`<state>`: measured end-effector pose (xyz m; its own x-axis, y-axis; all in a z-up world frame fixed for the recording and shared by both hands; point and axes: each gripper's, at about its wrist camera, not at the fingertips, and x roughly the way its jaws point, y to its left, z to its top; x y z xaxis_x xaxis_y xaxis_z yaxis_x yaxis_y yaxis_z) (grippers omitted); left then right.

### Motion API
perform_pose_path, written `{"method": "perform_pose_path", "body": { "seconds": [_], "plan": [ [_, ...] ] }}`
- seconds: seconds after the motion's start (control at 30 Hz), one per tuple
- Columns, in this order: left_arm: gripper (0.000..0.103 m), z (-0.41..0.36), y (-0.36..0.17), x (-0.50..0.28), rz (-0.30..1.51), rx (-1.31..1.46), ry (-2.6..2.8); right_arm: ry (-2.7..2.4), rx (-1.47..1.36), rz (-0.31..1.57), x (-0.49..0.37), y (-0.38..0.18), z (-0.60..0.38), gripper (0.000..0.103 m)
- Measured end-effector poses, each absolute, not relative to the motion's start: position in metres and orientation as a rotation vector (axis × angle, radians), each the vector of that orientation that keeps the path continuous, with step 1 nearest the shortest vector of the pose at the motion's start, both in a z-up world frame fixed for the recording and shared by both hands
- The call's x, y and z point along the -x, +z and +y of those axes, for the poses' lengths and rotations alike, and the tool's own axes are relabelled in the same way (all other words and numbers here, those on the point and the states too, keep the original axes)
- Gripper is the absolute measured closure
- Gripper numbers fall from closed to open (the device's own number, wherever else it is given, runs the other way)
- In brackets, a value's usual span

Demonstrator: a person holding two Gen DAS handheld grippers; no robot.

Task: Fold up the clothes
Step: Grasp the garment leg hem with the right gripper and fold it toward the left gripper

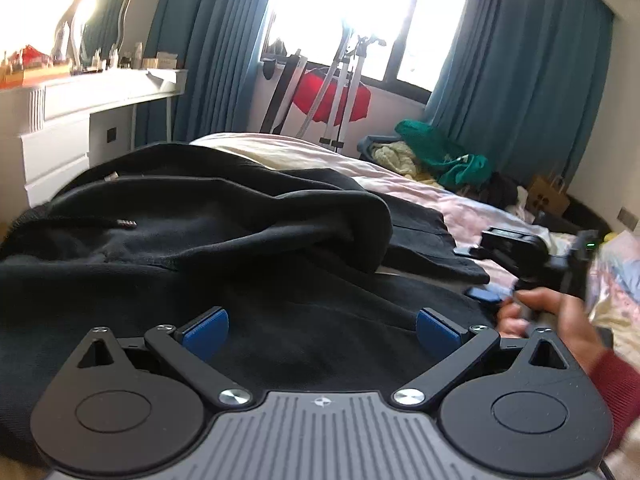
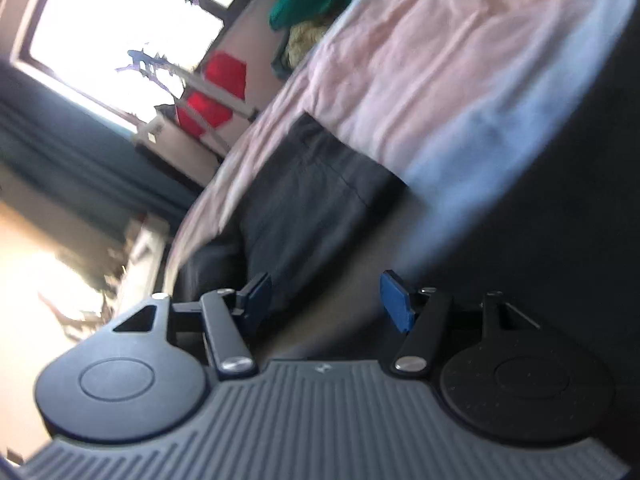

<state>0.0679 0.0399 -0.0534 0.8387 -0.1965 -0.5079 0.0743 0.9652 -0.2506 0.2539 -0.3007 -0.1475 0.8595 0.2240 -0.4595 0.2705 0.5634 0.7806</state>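
A black hoodie (image 1: 208, 248) lies rumpled across the pink bed sheet (image 1: 420, 188), its drawstring tip showing at the left. My left gripper (image 1: 322, 330) hovers low over the hoodie's near part. It is open, blue pads (image 1: 206, 332) wide apart, with only cloth beneath. At the right a hand in a red sleeve (image 1: 612, 376) holds my right gripper (image 1: 476, 272), rolled on its side by the hoodie's sleeve cuff (image 1: 460, 268). In the blurred, tilted right wrist view, that right gripper (image 2: 326, 300) stands open, with a black sleeve (image 2: 312, 200) lying ahead of it on the bed sheet (image 2: 440, 80).
A white dressing table (image 1: 100, 100) with a mirror stands at the left of the bed. Blue curtains (image 1: 520, 60) frame a bright window. A metal stand (image 1: 340, 80) with something red is beyond the bed. A pile of green and yellow clothes (image 1: 440, 156) and a paper bag (image 1: 548, 196) lie at the right.
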Motion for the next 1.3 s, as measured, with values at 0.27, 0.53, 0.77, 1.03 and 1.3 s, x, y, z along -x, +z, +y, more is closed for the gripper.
{"method": "perform_pose_path", "body": {
  "seconds": [0.27,0.53,0.77,1.03,1.3],
  "plan": [
    [0.005,0.052,-0.088,-0.103,0.632,0.446,-0.211,-0.201,-0.986,0.521,-0.299,-0.151,-0.3,0.096],
    [0.003,0.038,-0.076,-0.088,0.505,0.29,-0.145,-0.264,-0.879,0.391,-0.284,-0.098,-0.354,0.097],
    [0.001,0.029,-0.073,-0.079,0.478,0.258,-0.182,-0.462,-0.789,0.307,-0.26,-0.059,-0.469,0.097],
    [0.001,0.027,-0.083,-0.092,0.545,0.259,-0.174,-0.402,-0.684,0.343,-0.281,-0.023,-0.514,0.097],
    [0.001,0.031,-0.085,-0.093,0.563,0.282,-0.166,-0.444,-0.665,0.338,-0.255,-0.046,-0.533,0.097]
  ]
}}
